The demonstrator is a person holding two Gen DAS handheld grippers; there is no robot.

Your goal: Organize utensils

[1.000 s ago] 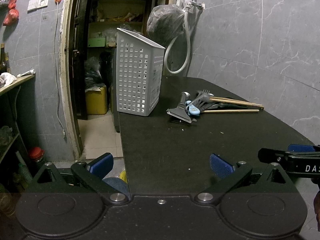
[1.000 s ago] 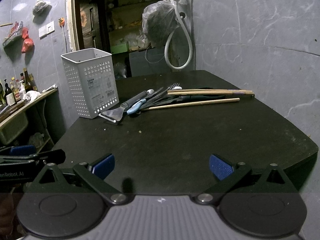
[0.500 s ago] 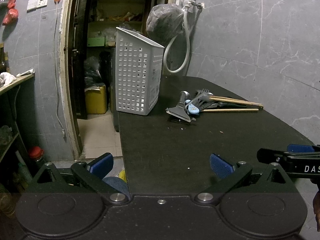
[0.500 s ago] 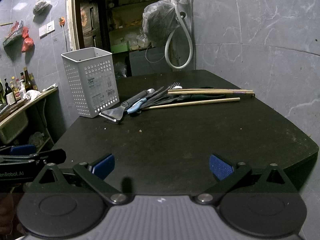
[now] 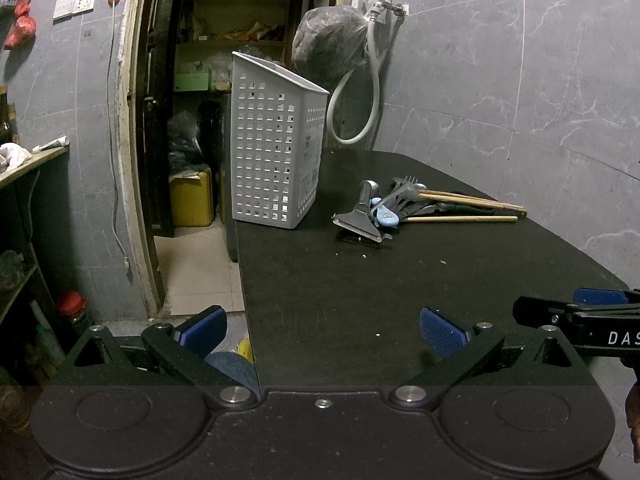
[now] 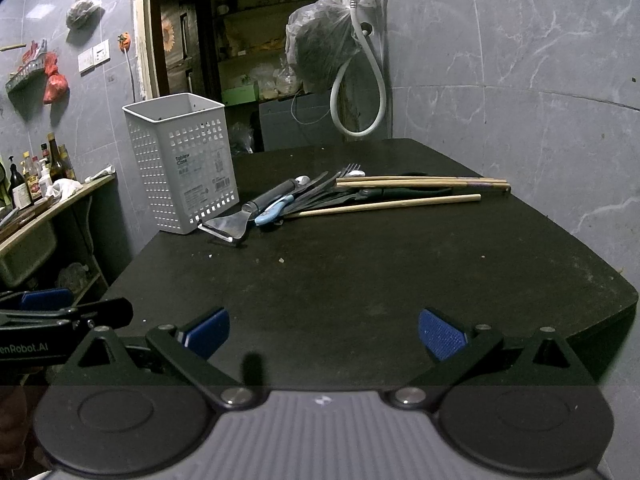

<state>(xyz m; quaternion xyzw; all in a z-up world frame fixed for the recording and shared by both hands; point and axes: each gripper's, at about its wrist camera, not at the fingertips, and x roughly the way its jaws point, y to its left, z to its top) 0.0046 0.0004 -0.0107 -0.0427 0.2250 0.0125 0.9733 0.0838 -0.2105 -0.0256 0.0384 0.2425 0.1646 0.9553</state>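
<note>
Left gripper (image 5: pixel 322 330) nearer one basket (image 5: pixel 274 152) (3 chopsticks (image 6: pixel 400 190)).

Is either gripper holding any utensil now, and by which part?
Nothing is held. The left gripper and right gripper have jaws open and empty; the utensil pile lies untouched on the black table.

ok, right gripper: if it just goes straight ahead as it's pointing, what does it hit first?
Probably nothing soon. The right gripper is open above bare table. Straight ahead lies the utensil pile, likely the chopsticks first, though it may pass over them; depth is unclear.
</note>
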